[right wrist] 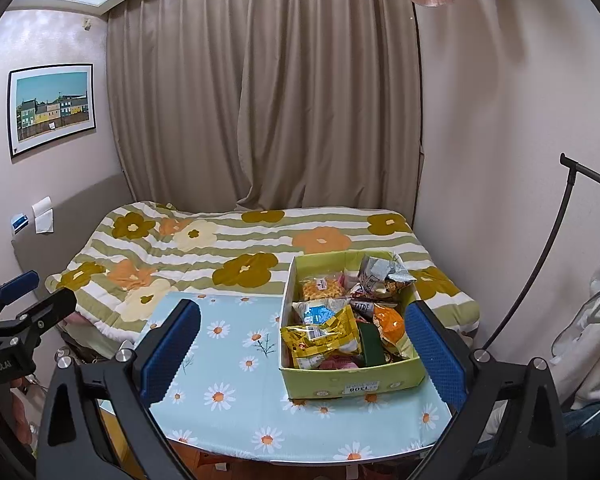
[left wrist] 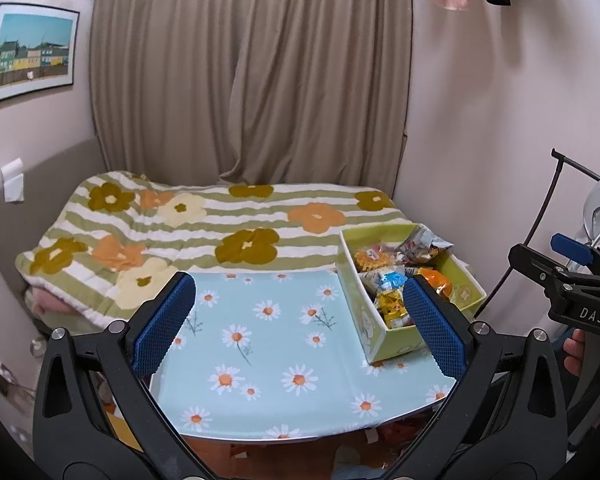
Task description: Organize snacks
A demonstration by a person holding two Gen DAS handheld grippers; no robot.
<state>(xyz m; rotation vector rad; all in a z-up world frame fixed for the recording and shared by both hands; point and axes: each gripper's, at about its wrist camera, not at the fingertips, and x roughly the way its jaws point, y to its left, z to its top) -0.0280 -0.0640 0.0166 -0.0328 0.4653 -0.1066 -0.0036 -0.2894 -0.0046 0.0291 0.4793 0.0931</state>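
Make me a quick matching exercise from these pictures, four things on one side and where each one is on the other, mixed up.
Things:
1. green box
2. yellow snack bag
3. flowered quilt
4. framed picture

Places:
A. on the wall, left of the curtain
B. spread over the bed behind the table
C. inside the box, near its front
D. on the daisy tablecloth, right side

Pairs: 1-D, 2-C, 3-B, 4-A

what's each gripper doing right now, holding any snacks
left gripper: open, holding nothing
right gripper: open, holding nothing
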